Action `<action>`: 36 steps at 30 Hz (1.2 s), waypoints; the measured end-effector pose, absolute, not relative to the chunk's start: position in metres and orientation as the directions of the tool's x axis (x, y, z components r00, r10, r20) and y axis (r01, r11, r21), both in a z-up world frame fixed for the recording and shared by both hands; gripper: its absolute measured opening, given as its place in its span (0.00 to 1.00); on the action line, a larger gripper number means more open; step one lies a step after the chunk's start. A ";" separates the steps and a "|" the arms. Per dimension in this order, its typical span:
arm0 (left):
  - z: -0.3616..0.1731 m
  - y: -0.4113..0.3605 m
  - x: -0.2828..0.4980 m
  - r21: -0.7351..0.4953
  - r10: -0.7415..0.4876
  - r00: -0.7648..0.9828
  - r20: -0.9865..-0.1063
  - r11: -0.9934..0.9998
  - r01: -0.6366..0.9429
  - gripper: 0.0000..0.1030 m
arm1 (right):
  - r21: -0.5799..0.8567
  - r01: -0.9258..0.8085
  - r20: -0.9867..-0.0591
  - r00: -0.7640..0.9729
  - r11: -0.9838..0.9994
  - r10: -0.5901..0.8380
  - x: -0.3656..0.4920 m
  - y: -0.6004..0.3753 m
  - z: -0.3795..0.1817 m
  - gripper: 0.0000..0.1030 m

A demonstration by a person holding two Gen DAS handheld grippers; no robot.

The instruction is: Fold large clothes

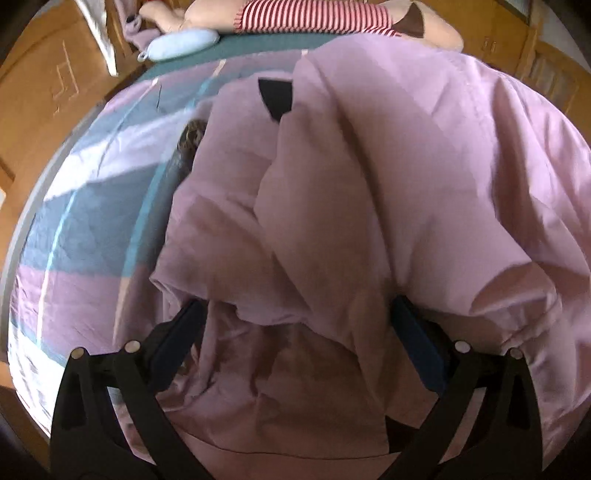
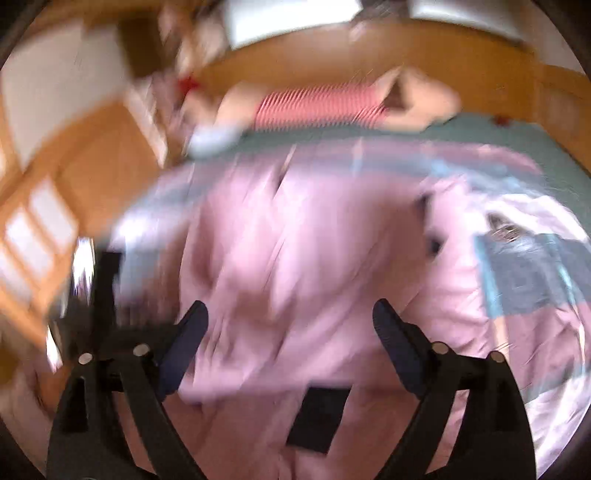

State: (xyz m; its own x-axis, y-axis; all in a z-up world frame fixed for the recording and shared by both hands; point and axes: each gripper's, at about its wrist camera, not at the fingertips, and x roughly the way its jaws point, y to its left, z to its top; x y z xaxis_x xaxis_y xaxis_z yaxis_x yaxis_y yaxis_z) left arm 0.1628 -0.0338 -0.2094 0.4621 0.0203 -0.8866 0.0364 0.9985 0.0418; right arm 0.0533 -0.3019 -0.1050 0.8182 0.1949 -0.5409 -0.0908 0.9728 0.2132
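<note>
A large pink padded garment [image 1: 369,192] lies bunched on a bed and fills most of the left wrist view. It has black patches [image 1: 275,98]. My left gripper [image 1: 295,314] is open, its fingers spread wide over a fold of the garment, with cloth lying between them. In the blurred right wrist view the same garment [image 2: 295,258] lies spread below. My right gripper [image 2: 290,317] is open above it and holds nothing. A black patch [image 2: 319,419] shows near its base.
The bed has a quilt [image 1: 85,229] in blue, pink and white stripes and a green sheet [image 1: 258,44]. A person in a red-striped top [image 1: 314,16] lies at the far end beside a light blue pillow [image 1: 181,42]. Wooden furniture [image 2: 55,206] surrounds the bed.
</note>
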 end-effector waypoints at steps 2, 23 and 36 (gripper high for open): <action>-0.211 -0.036 0.162 0.062 0.038 0.472 -0.881 0.997 0.035 0.98 | 0.201 -0.081 -0.485 0.858 0.976 0.171 0.054 -0.303 -0.103 0.85; -0.175 -0.055 0.143 0.249 0.168 0.671 -0.722 0.968 0.026 0.98 | -0.057 -0.225 -0.866 0.497 0.973 0.064 0.112 -0.216 -0.222 0.71; -0.210 -0.057 0.157 0.203 0.138 0.531 -0.836 0.977 0.067 0.98 | 0.111 -0.141 -0.696 0.696 0.984 0.178 0.098 -0.267 -0.146 0.75</action>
State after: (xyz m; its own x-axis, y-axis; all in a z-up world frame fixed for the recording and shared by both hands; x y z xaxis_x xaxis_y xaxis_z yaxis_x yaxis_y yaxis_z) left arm 0.1571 -0.0570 -0.2099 0.5306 0.1380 -0.8363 0.0665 0.9768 0.2034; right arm 0.0980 -0.2673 -0.1464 0.6956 0.1780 -0.6960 -0.1408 0.9838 0.1109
